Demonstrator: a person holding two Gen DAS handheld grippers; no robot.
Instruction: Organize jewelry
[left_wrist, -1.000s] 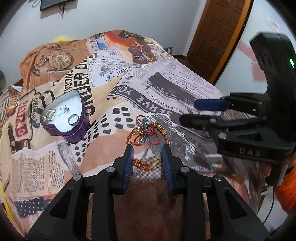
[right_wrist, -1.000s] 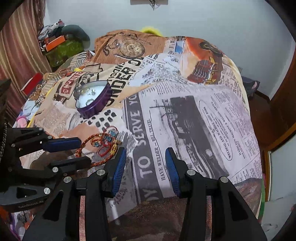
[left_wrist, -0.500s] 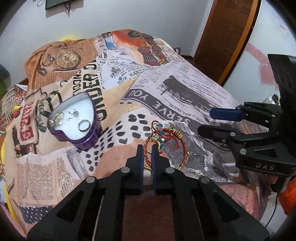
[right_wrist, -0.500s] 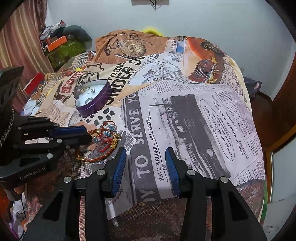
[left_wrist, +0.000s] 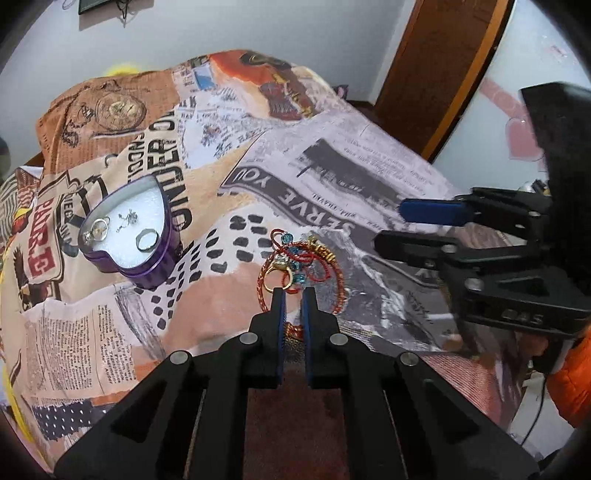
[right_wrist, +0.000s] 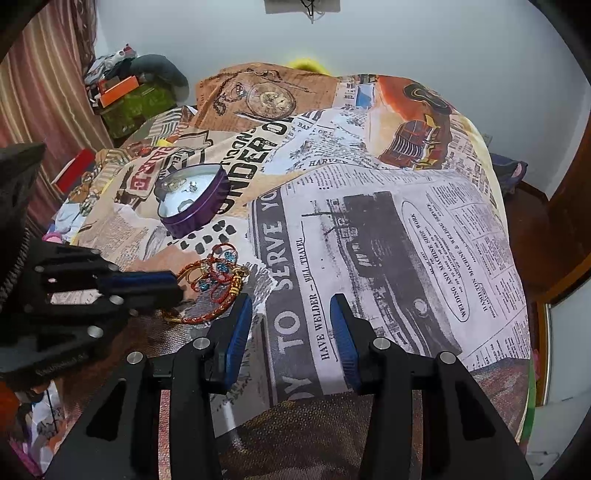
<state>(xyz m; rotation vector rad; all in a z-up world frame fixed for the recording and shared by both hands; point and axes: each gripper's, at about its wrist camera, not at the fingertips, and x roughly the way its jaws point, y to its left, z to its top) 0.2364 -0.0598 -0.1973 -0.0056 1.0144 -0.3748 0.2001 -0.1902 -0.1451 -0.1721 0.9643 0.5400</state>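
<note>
Your left gripper (left_wrist: 293, 295) is clenched on the near edge of the bracelet tangle (left_wrist: 301, 264) — red cord, gold links, blue beads — which lies on the newsprint bedspread (right_wrist: 388, 221), just this side of the purple heart-shaped box (left_wrist: 147, 236) and to its right. That box sits open, a ring (left_wrist: 146, 239) and small pieces on its white pad. Your right gripper (right_wrist: 291, 314) hovers right of the tangle, jaws released, nothing between them.
</note>
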